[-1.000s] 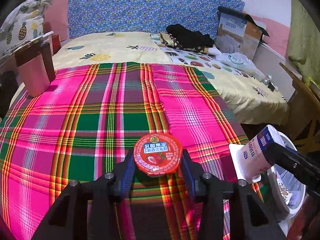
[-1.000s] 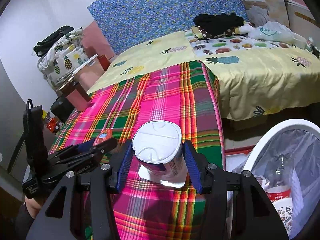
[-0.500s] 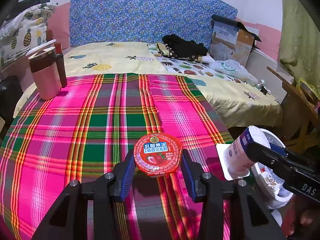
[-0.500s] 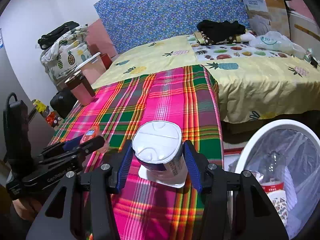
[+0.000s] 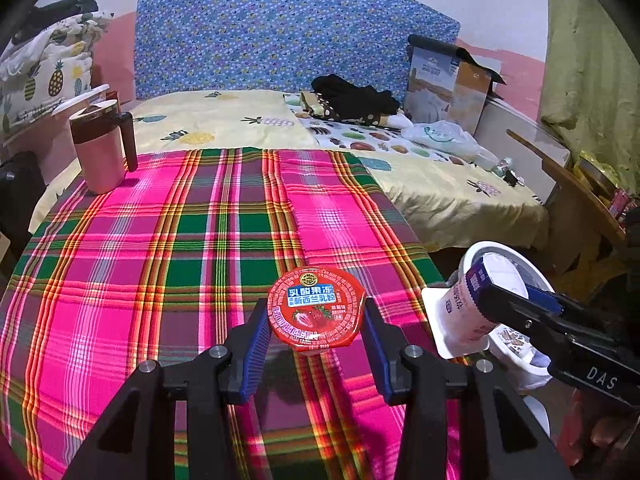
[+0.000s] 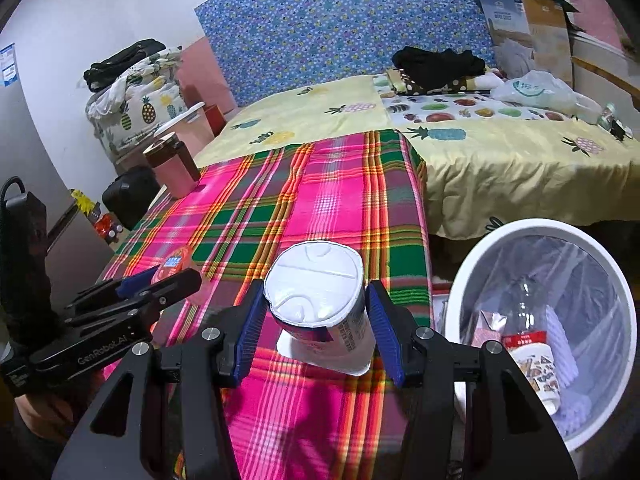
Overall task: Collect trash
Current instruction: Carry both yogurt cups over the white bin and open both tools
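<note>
My left gripper (image 5: 316, 326) is shut on a small jelly cup with a red foil lid (image 5: 316, 312), held above the pink plaid cloth (image 5: 160, 264). My right gripper (image 6: 316, 320) is shut on a white yogurt cup (image 6: 320, 304), held upside down with its bottom toward the camera, above the cloth's right edge. The yogurt cup also shows in the left wrist view (image 5: 468, 312), and the jelly cup in the right wrist view (image 6: 176, 262). A white trash bin (image 6: 472, 268) with a clear liner stands on the floor at the right, holding a plastic bottle (image 6: 528, 344) and wrappers.
A pink mug with a brown lid (image 5: 100, 148) stands on the cloth's far left corner. Behind is a bed with a yellow sheet (image 5: 224, 120), black clothes (image 5: 352, 96), a plastic bag (image 5: 440, 136) and a cardboard box (image 5: 448, 80). A wooden chair (image 5: 576, 196) stands right.
Both grippers have lifted and drawn back a little with their cups held; the right one has shifted toward the bin, which shows more fully now.
</note>
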`<state>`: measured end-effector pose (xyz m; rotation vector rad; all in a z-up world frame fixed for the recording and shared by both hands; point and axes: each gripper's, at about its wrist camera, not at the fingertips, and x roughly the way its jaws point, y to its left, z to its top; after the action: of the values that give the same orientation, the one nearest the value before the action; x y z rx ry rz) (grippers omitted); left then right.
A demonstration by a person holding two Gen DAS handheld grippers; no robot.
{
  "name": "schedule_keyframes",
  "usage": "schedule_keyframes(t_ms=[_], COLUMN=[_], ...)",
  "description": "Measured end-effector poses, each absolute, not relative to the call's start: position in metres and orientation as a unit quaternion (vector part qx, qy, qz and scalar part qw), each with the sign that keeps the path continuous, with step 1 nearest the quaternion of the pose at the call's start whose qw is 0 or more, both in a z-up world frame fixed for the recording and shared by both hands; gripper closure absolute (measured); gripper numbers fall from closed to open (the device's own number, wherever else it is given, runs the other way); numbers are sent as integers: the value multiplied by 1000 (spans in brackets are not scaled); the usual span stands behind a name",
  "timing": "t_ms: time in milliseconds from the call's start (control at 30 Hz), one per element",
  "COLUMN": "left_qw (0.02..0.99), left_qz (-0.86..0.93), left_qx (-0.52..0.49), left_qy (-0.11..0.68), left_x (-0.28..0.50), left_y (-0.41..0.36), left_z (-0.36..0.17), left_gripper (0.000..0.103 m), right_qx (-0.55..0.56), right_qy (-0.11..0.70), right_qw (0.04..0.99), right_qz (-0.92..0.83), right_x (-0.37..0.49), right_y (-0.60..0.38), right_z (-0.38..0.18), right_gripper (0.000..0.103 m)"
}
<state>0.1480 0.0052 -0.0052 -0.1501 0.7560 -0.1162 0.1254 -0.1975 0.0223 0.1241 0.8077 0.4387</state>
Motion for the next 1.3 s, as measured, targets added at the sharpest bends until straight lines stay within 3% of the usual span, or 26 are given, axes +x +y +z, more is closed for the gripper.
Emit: schedule_keyframes(t_ms=[533, 1300], left_qw=[921, 886], left_qz=[-93, -240], left_qx=[-51, 3], left_qy=[374, 396], left_x=[151, 192], left_y=[-37, -188], left_z=[-3, -26], left_gripper=[58, 58], right_qx=[78, 144], right_qy=[380, 395], right_qw=[903, 906], right_qz=[186, 52], right_x=[118, 110], right_y=[-228, -342], right_z=[22, 0], right_gripper=[51, 50])
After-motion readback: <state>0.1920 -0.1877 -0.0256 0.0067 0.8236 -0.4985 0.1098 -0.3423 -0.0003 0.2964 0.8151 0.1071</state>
